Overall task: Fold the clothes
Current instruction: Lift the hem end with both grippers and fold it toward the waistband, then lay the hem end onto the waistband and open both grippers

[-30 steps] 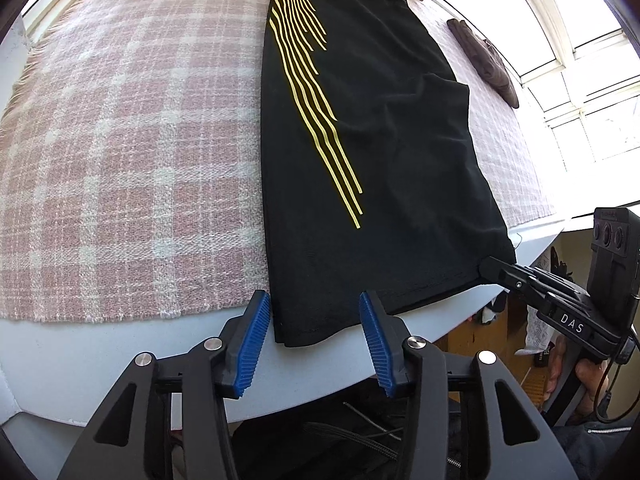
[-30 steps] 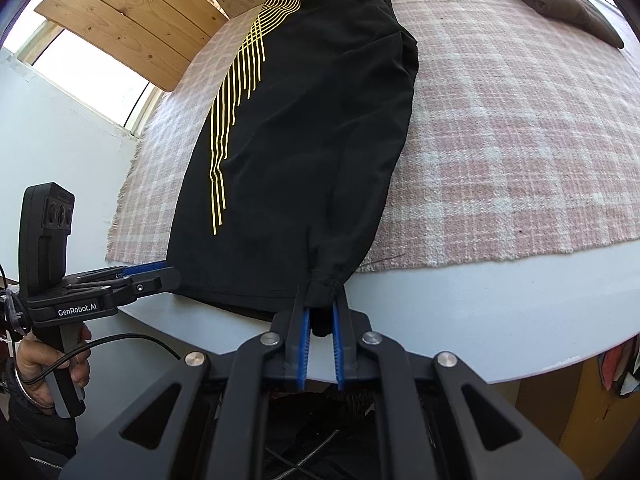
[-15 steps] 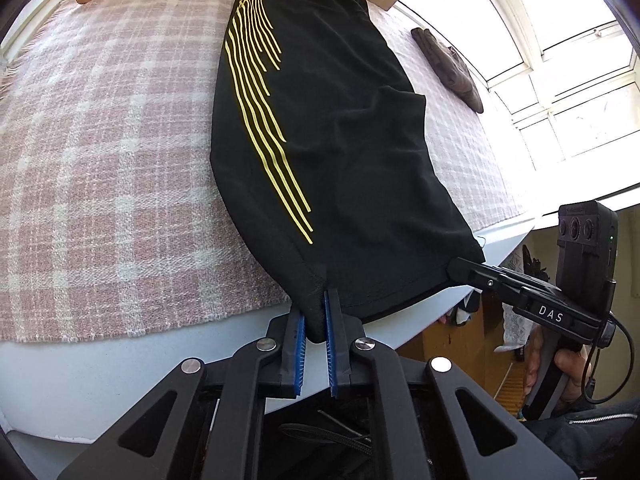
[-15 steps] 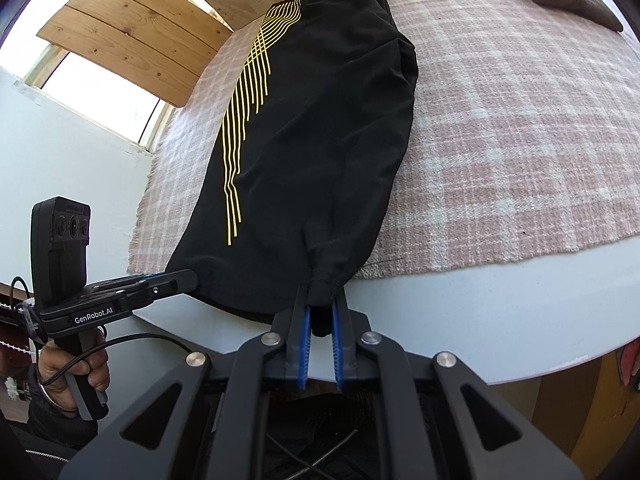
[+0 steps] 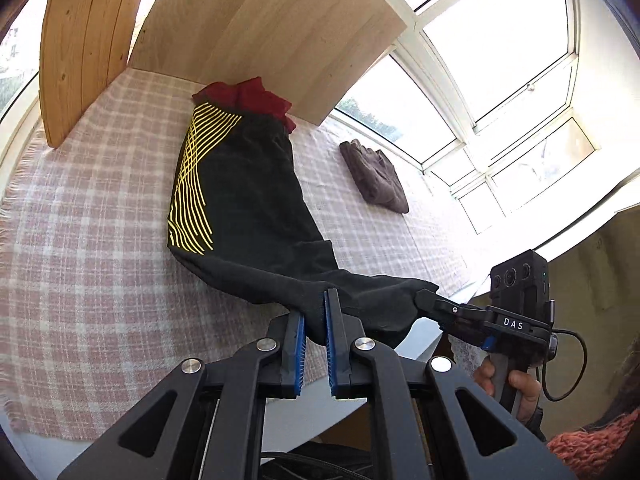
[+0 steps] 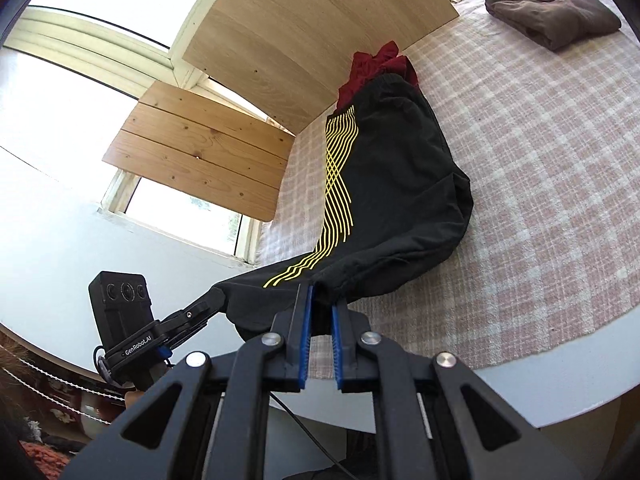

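Black trousers with yellow stripes [image 5: 244,200] lie lengthwise on the pink checked cloth, waistband at the far end; they also show in the right wrist view [image 6: 392,184]. My left gripper [image 5: 315,320] is shut on the left corner of the hem. My right gripper [image 6: 320,312] is shut on the right corner of the hem. Both hold the hem lifted above the table's near edge, and the cloth sags between them. Each gripper shows in the other's view, the right one [image 5: 426,300] and the left one [image 6: 216,296].
A dark red garment [image 5: 248,96] lies bunched under the waistband by the wooden panel [image 5: 264,28]. A folded brown garment [image 5: 376,176] lies at the far right of the checked cloth [image 5: 80,240]. Windows stand behind. The white table edge [image 6: 560,364] is close below.
My left gripper closed on the hem's left corner. Both grippers then lifted the hem off the table and carried it forward toward the waistband.
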Demonstrator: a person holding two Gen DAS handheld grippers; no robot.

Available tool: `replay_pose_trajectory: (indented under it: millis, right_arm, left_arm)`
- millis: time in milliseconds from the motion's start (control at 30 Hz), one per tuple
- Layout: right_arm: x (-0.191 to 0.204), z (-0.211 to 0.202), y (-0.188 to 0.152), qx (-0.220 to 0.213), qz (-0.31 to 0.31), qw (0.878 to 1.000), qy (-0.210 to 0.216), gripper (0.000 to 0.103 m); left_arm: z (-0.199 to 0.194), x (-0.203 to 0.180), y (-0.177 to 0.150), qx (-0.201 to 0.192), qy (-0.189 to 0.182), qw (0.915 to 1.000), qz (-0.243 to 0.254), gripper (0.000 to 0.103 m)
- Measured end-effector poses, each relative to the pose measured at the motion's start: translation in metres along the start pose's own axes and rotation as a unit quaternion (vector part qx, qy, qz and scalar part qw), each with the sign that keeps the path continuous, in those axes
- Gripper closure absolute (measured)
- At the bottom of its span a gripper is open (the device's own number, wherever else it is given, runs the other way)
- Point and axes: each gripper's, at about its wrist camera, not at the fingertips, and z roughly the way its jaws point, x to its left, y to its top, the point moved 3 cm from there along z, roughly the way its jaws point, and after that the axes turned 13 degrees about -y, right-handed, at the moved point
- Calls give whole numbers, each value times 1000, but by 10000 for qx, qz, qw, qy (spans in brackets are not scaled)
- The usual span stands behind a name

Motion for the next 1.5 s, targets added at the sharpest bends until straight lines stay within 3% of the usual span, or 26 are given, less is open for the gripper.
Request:
replay_pose_trajectory:
  millis: [133, 300, 567, 767, 933, 1067, 1167, 1267, 1367, 1433, 1500]
  right_arm:
    - [7, 8, 43, -130, 66, 9997, 218, 94]
    - [4, 39, 113, -215, -43, 9996, 157, 94]
    - [-23, 140, 216, 164, -70, 9995, -269, 94]
    - [-52, 219, 260, 612, 174, 9965, -538, 94]
    - [-69, 248, 273, 979, 536, 9925, -501, 91]
    - [-69, 245, 281, 1156, 562, 9904, -506, 88]
    - [-55, 229, 286, 1050, 155, 9919, -698, 78]
    - [-46, 210, 292, 873, -54, 9940, -659, 58]
    - [-45, 187, 300, 605, -80, 9962, -623, 56]
    - [-36, 171, 298, 266, -579, 9926, -1032, 56]
    - [-18, 162, 286, 64, -1397, 9815, -1308, 56]
  left_arm:
    - [28, 4, 43, -277, 99, 9993, 224, 95]
    - [68, 29, 107, -451, 298, 9980, 333, 95]
    - [149, 104, 192, -114, 773, 9966, 278, 95]
    - [196, 173, 227, 189, 950, 9953, -61, 95]
    - [215, 212, 231, 428, 897, 9944, -366, 94]
    - [214, 214, 236, 465, 868, 9948, -257, 88]
    - [208, 203, 244, 414, 1032, 9938, 38, 75]
    - [199, 194, 253, 300, 1043, 9939, 171, 67]
    - [179, 185, 259, 45, 1048, 9942, 256, 67]
    - [169, 178, 254, 11, 1039, 9940, 335, 65]
    - [170, 171, 245, 141, 937, 9944, 470, 65]
